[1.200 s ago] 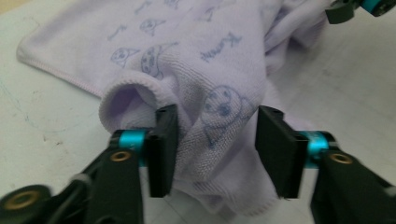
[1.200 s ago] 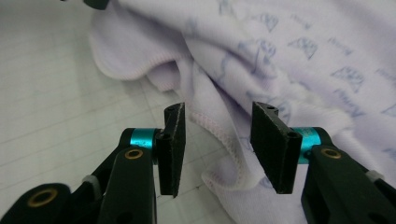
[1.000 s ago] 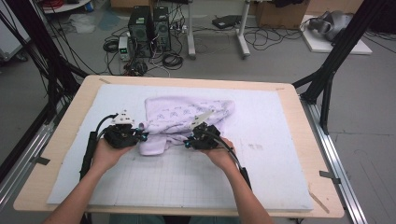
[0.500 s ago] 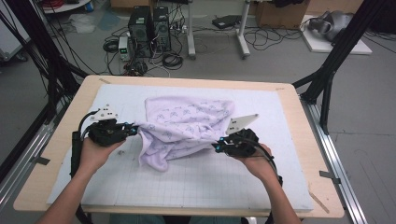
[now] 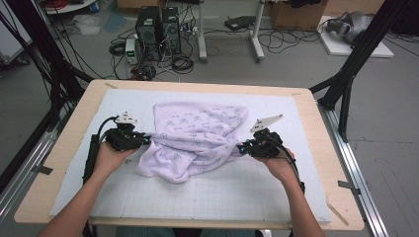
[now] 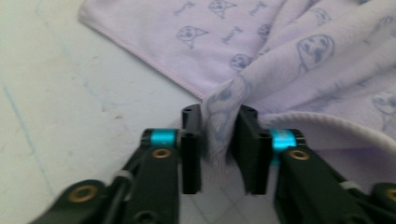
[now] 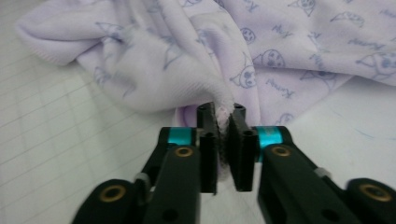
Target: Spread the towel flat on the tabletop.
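Observation:
A lilac towel (image 5: 197, 133) printed with small cartoon faces lies rumpled on the white gridded mat (image 5: 222, 192). It is stretched between my two grippers, with a loose fold hanging toward the front. My left gripper (image 5: 147, 139) grips a bunched edge at the towel's left side; its jaws have just been opening, and the fabric (image 6: 289, 56) still fills the gap at my left gripper's tips (image 6: 219, 116). My right gripper (image 5: 240, 147) pinches the towel's right edge. My right gripper's jaws (image 7: 223, 112) have also just opened slightly, with a thin fold of the towel (image 7: 289, 56) still between the pads.
The mat covers a wooden table (image 5: 64, 148) ringed by black frame poles (image 5: 346, 84). Computers (image 5: 158, 24) and cables sit on the floor beyond the far edge. Bare mat lies in front of the towel and to the right.
The two grippers have drawn apart, the right one moving far to the right with the towel's edge. The towel has been pulled from a bunched heap into a wider, stretched shape.

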`<state>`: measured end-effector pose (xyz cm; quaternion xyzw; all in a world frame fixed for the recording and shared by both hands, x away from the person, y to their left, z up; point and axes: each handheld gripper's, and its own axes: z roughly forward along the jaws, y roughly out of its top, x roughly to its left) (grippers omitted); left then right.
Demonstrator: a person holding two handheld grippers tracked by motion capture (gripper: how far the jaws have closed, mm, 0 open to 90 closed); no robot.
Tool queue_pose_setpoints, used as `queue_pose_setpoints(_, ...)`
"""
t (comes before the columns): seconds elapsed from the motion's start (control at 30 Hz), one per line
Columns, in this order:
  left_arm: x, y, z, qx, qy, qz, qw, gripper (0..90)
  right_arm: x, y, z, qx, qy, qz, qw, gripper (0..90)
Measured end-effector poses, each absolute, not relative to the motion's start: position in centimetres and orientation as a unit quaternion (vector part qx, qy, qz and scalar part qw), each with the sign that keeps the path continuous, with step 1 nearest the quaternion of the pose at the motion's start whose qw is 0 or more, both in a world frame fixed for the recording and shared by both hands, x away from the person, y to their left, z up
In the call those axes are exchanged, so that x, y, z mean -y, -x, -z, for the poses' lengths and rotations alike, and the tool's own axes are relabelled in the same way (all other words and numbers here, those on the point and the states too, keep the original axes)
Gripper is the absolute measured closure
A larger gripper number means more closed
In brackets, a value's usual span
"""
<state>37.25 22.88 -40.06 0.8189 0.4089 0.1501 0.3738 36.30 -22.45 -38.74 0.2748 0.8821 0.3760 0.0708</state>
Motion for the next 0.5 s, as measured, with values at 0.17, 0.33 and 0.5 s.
queue_pose_setpoints(0.17,-24.9,-35.9,37.9,-0.415,-0.795,-0.173,0.408,60.4,22.6,-35.8,37.5,-0.87,-0.267,-0.407,0.075,70.8)
queue_pose_setpoints(0.33,-25.0,-34.2,35.9,-0.388,-0.795,-0.18,0.431,56.2,23.2,-34.2,35.8,-0.859,-0.263,-0.432,0.084,66.5)
queue_pose_setpoints(0.5,-23.2,-32.8,35.6,-0.347,-0.81,-0.156,0.446,48.8,21.5,-32.0,35.9,-0.86,-0.229,-0.45,0.074,64.6)
